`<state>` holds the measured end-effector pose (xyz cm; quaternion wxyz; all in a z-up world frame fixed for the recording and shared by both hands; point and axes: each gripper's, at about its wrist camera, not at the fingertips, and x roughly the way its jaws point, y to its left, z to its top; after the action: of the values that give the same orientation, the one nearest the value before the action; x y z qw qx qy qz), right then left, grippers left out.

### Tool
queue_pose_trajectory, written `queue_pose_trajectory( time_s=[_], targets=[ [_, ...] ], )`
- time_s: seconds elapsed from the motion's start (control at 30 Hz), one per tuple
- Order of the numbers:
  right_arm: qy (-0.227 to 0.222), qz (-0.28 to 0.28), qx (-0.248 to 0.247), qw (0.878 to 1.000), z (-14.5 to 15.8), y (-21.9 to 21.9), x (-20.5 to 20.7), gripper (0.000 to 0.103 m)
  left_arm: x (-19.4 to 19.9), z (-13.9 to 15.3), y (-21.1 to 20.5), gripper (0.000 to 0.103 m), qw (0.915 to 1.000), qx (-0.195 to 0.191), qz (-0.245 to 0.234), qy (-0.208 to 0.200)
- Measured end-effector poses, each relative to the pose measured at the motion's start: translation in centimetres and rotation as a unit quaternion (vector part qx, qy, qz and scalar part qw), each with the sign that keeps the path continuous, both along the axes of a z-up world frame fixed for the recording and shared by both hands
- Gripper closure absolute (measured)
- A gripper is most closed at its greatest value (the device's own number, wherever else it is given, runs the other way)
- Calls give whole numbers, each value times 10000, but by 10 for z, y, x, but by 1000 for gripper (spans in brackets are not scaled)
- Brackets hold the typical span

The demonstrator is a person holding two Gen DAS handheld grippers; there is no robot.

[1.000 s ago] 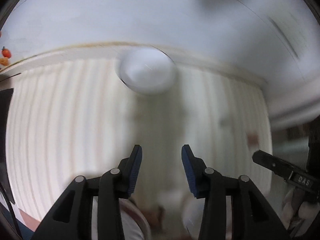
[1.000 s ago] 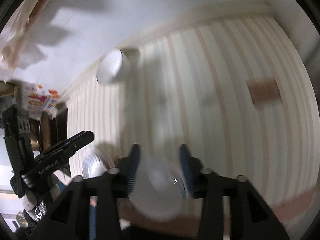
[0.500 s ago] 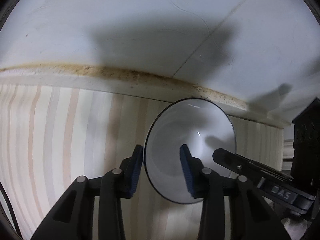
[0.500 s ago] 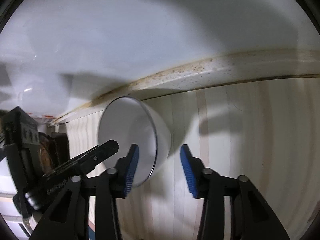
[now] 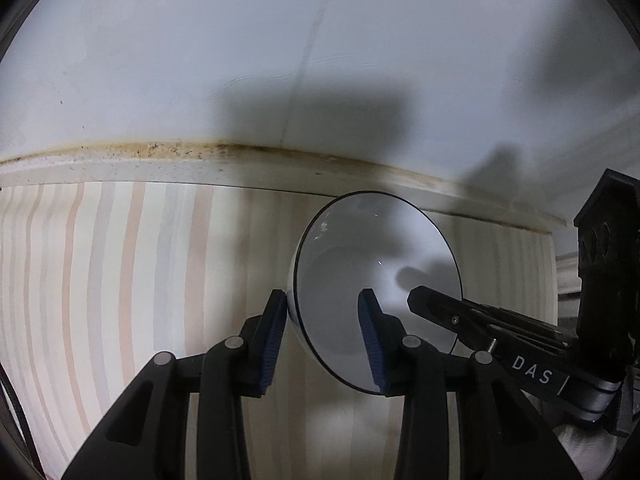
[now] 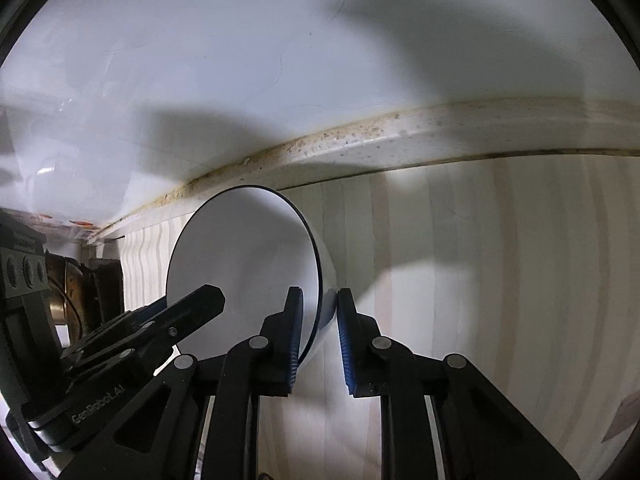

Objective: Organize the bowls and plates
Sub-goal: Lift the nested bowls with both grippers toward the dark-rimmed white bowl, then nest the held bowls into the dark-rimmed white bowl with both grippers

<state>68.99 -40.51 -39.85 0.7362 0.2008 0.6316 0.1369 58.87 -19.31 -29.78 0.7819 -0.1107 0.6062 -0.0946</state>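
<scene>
A white bowl (image 5: pixel 372 264) with a thin dark rim stands on the striped tabletop (image 5: pixel 120 280) close to the wall. It also shows in the right wrist view (image 6: pixel 240 264). My left gripper (image 5: pixel 322 328) is open and straddles the bowl's left rim, one finger outside and one inside. My right gripper (image 6: pixel 320 334) has closed on the bowl's right rim, its blue pads (image 6: pixel 296 332) on either side of the wall. Each gripper shows in the other's view, the right one (image 5: pixel 480 320) and the left one (image 6: pixel 160 320).
A white wall (image 5: pixel 280 60) with a stained seam (image 5: pixel 160 150) runs just behind the bowl. A dark stove area with a brass-coloured pot (image 6: pixel 64 296) lies at the far left of the right wrist view. A brown patch (image 6: pixel 624 416) lies on the tabletop at right.
Both grippers have moved in from the table's middle to the bowl by the wall. The right gripper has narrowed onto the bowl's right rim; the left one now straddles the left rim.
</scene>
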Motion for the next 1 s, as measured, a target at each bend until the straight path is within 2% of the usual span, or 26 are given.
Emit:
queue_pose_trajectory(
  time_s=[0.2, 0.37, 0.57, 0.67, 0.83, 1.0],
  targets=[
    [-204, -36, -23, 9998, 29, -12, -34, 84, -30, 34, -10, 70, 9994, -41, -197, -275],
    [-412, -139, -117, 9990, 68, -29, -84, 84, -73, 66, -31, 70, 9973, -164, -500, -515],
    [-481, -367, -278, 9978, 106, -39, -154, 84, -127, 86, -52, 70, 9943, -304, -879, -524],
    [-478, -440, -326, 9974, 120, -55, -199, 84, -153, 88, -58, 70, 9935, -325, -1017, -385],
    [-358, -530, -446, 9970, 123, -58, -265, 84, -192, 78, -69, 70, 9898, -279, -1382, -187],
    [-116, -658, -418, 9969, 99, -66, -315, 84, -214, 60, -80, 70, 9870, -178, -1596, -21]
  ],
)
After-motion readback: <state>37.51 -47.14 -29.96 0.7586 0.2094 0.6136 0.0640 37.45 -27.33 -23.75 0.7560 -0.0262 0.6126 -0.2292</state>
